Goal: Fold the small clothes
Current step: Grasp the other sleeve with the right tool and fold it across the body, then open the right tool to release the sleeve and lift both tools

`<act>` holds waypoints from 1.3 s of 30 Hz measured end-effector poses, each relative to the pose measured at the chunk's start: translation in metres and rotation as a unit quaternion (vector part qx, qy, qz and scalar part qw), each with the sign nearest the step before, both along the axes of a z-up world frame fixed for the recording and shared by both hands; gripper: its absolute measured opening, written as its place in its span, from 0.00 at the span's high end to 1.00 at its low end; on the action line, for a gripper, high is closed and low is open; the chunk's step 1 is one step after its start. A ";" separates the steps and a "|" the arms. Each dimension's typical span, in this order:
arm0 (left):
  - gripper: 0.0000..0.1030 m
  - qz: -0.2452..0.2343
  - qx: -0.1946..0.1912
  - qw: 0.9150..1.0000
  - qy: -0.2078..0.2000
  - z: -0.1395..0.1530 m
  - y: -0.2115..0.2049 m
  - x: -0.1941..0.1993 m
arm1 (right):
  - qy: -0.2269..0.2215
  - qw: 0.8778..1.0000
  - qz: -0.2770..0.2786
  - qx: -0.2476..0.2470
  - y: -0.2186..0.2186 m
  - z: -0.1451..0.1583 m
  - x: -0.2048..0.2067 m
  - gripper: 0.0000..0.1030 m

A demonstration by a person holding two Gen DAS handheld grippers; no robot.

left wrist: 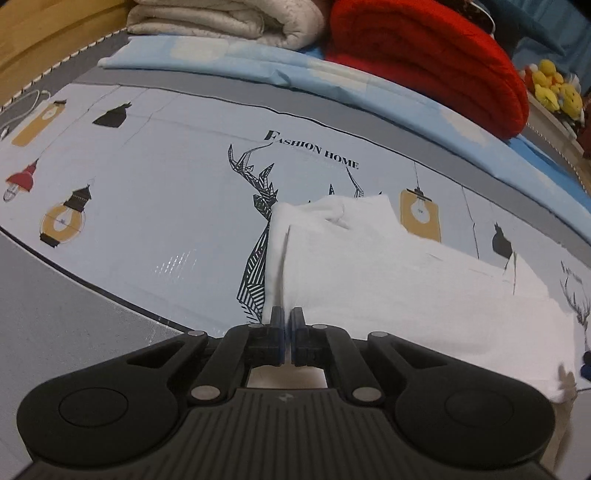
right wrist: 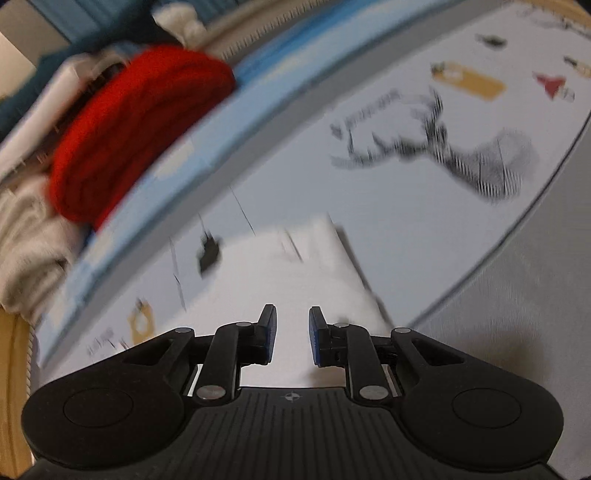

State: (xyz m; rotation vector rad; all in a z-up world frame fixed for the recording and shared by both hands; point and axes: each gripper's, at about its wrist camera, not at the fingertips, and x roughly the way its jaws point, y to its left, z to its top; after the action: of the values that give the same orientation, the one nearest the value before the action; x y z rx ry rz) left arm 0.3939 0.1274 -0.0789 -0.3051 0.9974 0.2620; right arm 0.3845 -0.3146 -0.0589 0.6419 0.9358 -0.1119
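Bed sheet (left wrist: 155, 206) with deer print (left wrist: 258, 229) spread flat, deer taken as landmark. Red blanket (left wrist: 424, 55) and cream quilt (left wrist: 221, 18) stacked well beyond deer, at far edge. White garment (left wrist: 388, 266) lay on sheet, touching deer's right side and covering part of it. Looked partly folded: one side flap doubled over, raised crease along edge nearest deer; further folds likely left, judged only. Long axis ran from deer toward the near right. Left gripper (left wrist: 287, 317) narrow, pinched on garment's raised edge beside deer's base. Right gripper (right wrist: 292, 325) wide, nothing held, hovered over garment's (right wrist: 288, 288) far end, view blurred.
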 end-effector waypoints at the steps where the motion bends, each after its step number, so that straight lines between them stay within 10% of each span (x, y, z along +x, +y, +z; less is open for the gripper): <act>1: 0.97 -0.001 -0.002 1.000 -0.002 0.001 0.000 0.000 | 0.016 1.000 -0.002 0.002 0.001 -0.006 0.001 0.81; 15: 0.93 0.056 0.018 0.998 -0.025 0.021 0.023 -0.010 | 0.084 0.991 -0.084 -0.067 -0.002 -0.016 -0.005 0.99; 20: 0.93 0.022 -0.062 0.997 -0.030 0.011 0.020 -0.002 | -0.015 0.994 -0.092 -0.059 -0.006 0.007 -0.007 0.84; 24: 0.74 0.030 -0.132 0.989 0.052 -0.028 0.025 0.005 | 0.038 0.998 -0.046 -0.007 -0.007 -0.018 0.004 0.76; 27: 0.74 0.026 -0.121 0.991 0.059 -0.031 0.019 0.005 | 0.085 0.995 -0.051 0.000 -0.009 -0.036 0.003 0.78; 34: 0.63 -0.022 -0.060 0.998 0.019 -0.010 0.001 0.013 | 0.012 0.999 0.008 -0.033 0.010 -0.015 0.004 0.75; 39: 0.63 -0.025 -0.079 0.995 0.057 -0.030 0.009 0.022 | 0.081 0.997 -0.006 -0.013 -0.002 -0.047 0.012 0.77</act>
State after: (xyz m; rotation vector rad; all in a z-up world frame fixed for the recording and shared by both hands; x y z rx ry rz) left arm 0.4159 0.1365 -0.1091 -0.4112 1.1396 0.1560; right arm 0.3968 -0.3167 -0.1059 0.6211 1.0844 -0.1881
